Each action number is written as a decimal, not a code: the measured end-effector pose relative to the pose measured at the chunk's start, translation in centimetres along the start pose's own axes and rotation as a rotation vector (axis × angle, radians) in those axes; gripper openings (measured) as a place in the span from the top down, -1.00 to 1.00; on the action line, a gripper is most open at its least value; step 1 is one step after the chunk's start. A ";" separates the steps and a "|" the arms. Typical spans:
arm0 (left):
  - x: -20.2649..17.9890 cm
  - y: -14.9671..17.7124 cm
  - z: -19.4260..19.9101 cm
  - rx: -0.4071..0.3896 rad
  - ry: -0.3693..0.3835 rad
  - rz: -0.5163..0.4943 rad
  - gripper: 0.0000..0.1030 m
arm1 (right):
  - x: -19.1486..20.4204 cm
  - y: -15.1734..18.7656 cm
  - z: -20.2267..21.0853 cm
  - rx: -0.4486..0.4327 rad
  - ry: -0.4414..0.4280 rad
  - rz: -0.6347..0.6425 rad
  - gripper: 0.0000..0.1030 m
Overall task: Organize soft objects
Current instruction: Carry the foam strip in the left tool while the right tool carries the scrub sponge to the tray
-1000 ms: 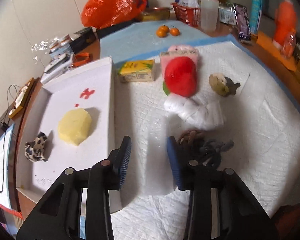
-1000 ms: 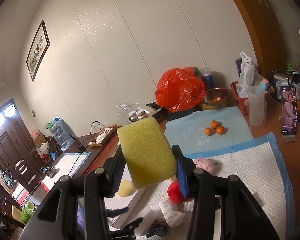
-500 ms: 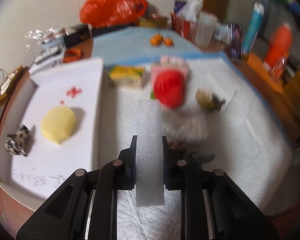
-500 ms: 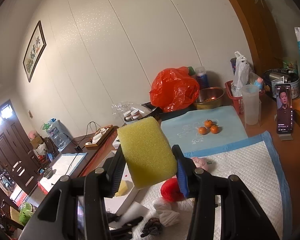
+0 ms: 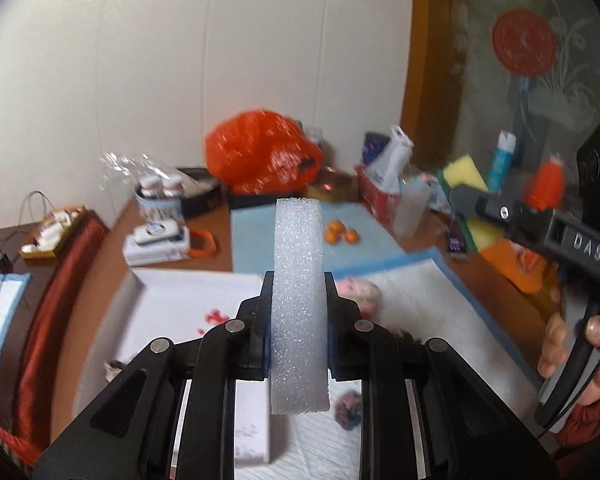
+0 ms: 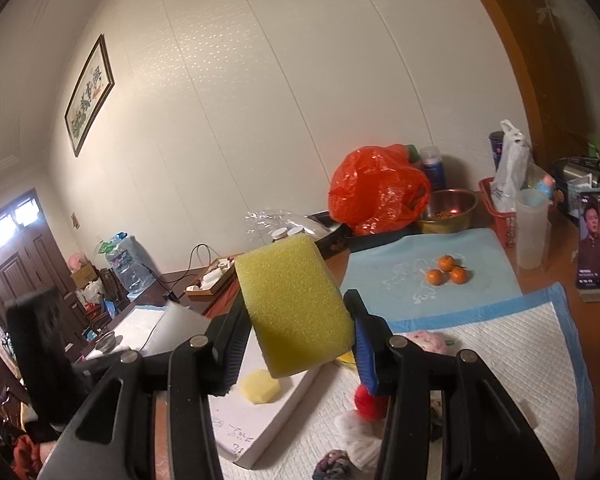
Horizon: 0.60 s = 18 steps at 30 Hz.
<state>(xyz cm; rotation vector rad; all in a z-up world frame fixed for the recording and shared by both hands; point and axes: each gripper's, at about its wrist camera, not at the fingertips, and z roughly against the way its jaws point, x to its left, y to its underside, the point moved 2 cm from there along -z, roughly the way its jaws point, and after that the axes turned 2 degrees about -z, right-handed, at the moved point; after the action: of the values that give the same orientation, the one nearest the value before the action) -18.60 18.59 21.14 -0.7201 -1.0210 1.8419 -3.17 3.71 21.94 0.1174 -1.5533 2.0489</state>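
My left gripper [image 5: 298, 300] is shut on a white foam sponge [image 5: 298, 304], held upright high above the table. My right gripper [image 6: 300, 320] is shut on a yellow sponge [image 6: 296, 308], also raised; it shows at the right of the left wrist view [image 5: 466, 176]. Below lie the white tray [image 6: 260, 420] with a pale yellow sponge [image 6: 260, 388] in it, and on the white pad [image 6: 520, 360] a red plush ball [image 6: 366, 400], a pink plush [image 6: 426, 340], a white cloth [image 6: 360, 436] and a dark hair tie [image 6: 332, 464].
An orange plastic bag [image 6: 376, 188], a metal bowl [image 6: 446, 210], a red basket [image 6: 500, 208], a clear cup [image 6: 532, 228], a phone on a stand [image 6: 590, 252] and three tangerines [image 6: 446, 270] on a blue mat stand at the back. The left gripper's body [image 6: 44, 352] is at my left.
My left gripper was open and empty low over the pad, then shut on the white foam sponge and rose, tilting up towards the wall. The right gripper holds the yellow sponge steady.
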 end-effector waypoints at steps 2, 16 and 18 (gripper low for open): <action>0.9 -0.8 0.6 -0.017 -0.010 0.013 0.63 | 0.9 -0.6 -0.2 -0.007 -0.010 0.023 0.09; 5.1 -0.9 2.4 -0.054 -0.053 0.066 0.63 | 5.1 -0.6 -3.1 0.010 -0.061 0.067 0.09; 5.7 -0.9 2.4 -0.054 -0.054 0.069 0.63 | 5.3 -0.5 -3.4 0.013 -0.060 0.066 0.09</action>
<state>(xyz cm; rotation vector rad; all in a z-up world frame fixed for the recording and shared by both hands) -22.60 23.10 22.72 -0.7500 -1.0965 1.9086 -6.51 8.95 23.37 0.1347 -1.5998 2.1245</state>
